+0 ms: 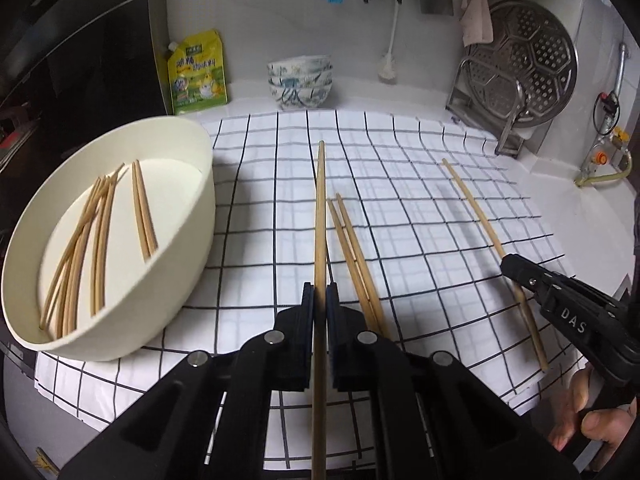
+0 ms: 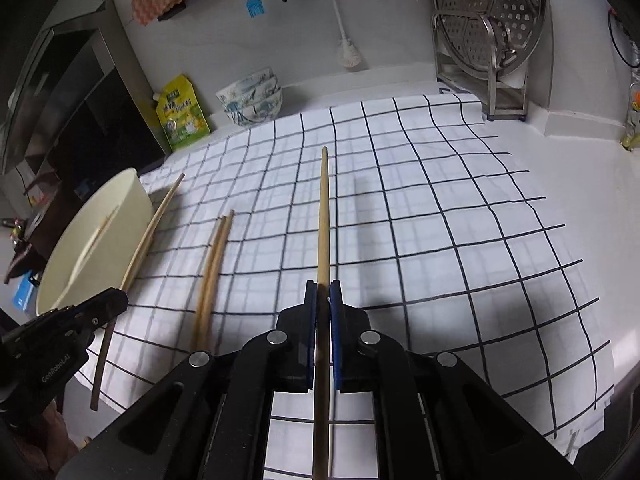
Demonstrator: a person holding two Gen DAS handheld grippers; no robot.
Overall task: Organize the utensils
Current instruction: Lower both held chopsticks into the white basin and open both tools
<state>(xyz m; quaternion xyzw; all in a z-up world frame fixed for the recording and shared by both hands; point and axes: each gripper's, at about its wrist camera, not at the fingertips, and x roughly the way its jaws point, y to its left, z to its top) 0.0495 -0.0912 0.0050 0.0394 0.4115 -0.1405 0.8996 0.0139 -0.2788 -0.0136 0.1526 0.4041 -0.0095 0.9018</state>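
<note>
Left wrist view shows a checked cloth (image 1: 400, 184) on the counter; a cream bowl (image 1: 192, 208) at its left edge holds several chopsticks (image 1: 96, 232); the left gripper (image 1: 320, 300) clamps one chopstick (image 1: 320, 208); the right gripper (image 2: 323, 300) clenches another chopstick (image 2: 324, 216); a loose pair (image 1: 352, 248) lies on the cloth between them.

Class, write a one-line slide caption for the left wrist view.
Left claw grips one chopstick beside a cream basin of chopsticks.
</note>
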